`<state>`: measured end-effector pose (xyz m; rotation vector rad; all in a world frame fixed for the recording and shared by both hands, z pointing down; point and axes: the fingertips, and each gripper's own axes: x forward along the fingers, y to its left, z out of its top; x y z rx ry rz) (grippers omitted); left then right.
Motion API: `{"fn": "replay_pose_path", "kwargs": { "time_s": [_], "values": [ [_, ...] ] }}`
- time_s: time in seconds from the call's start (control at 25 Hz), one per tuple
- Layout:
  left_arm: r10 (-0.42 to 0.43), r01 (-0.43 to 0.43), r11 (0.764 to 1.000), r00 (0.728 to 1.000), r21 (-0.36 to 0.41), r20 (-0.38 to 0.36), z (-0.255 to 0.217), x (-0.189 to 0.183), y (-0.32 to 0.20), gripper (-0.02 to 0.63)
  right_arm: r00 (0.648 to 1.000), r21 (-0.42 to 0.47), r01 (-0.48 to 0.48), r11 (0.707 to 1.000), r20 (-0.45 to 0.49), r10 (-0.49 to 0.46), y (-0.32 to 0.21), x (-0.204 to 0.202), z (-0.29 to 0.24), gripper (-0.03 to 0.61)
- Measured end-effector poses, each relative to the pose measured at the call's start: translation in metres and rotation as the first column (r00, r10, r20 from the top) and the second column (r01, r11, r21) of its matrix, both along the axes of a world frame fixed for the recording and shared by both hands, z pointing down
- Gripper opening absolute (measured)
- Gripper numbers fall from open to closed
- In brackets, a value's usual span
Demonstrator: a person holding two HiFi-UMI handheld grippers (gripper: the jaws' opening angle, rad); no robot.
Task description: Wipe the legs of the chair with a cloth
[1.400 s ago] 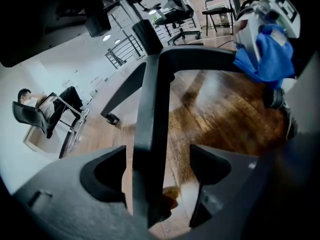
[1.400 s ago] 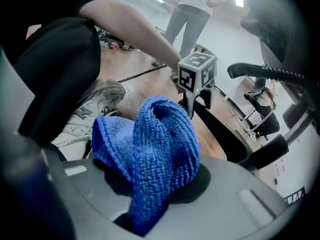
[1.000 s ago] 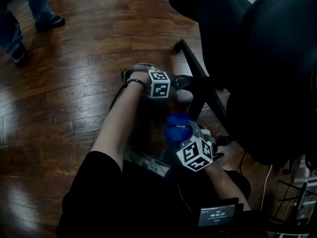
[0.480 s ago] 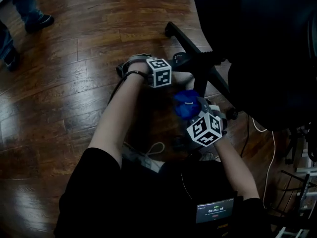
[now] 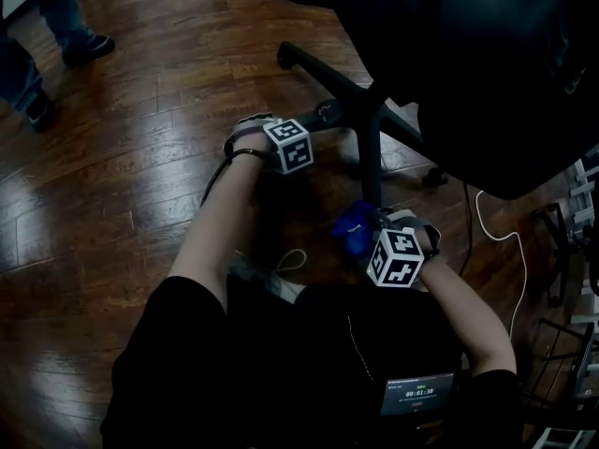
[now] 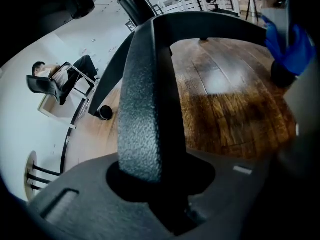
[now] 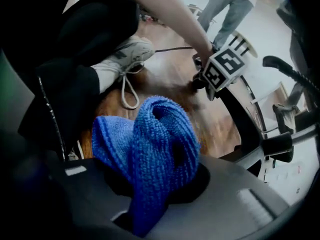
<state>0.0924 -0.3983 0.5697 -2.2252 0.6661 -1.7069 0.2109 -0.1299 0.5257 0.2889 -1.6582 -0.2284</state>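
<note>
The black office chair's star base (image 5: 367,110) stands on the wood floor in the head view. My left gripper (image 5: 314,127) is shut on one textured black chair leg (image 6: 145,109), which runs up between its jaws; those jaws have just been closing on it. My right gripper (image 5: 374,241) sits lower, at the near end of the leg that points toward me (image 5: 372,171). It is shut on a bunched blue cloth (image 7: 155,144), which also shows in the head view (image 5: 352,232) and at the left gripper view's upper right (image 6: 290,44).
My grey shoe with a white lace (image 7: 125,59) rests on the floor under my arms. A white cable (image 5: 496,227) and a metal rack (image 5: 571,241) are at the right. Another person's shoes (image 5: 84,43) stand far left. The dark seat (image 5: 487,64) overhangs the base.
The right gripper has carried the cloth toward the near end of the leg that points at me. The left gripper stays on its leg, rolled a little. More of the chair base shows.
</note>
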Motion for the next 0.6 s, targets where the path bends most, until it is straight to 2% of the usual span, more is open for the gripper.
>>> {"fn": "replay_pose_path", "kwargs": {
  "time_s": [0.08,0.16,0.32,0.6],
  "values": [
    [-0.009,0.009,1.0,1.0,-0.002,0.001,0.002,-0.007,0.005,0.118,0.999,0.014,0.025,1.0,-0.046,-0.025,0.008,0.0,0.008,0.094],
    [-0.013,0.013,1.0,1.0,-0.006,-0.001,0.002,-0.011,0.009,0.118,0.995,0.039,0.015,0.999,-0.099,-0.011,0.003,0.003,0.012,0.092],
    [0.01,-0.01,0.999,1.0,-0.043,-0.012,0.001,-0.013,0.017,0.118,0.977,0.099,-0.002,0.995,-0.211,0.022,-0.031,0.008,0.011,0.091],
    [0.011,-0.011,1.0,1.0,-0.024,0.001,-0.001,-0.014,0.017,0.118,0.964,0.219,-0.083,0.972,-0.229,0.134,-0.148,0.009,-0.016,0.091]
  ]
}}
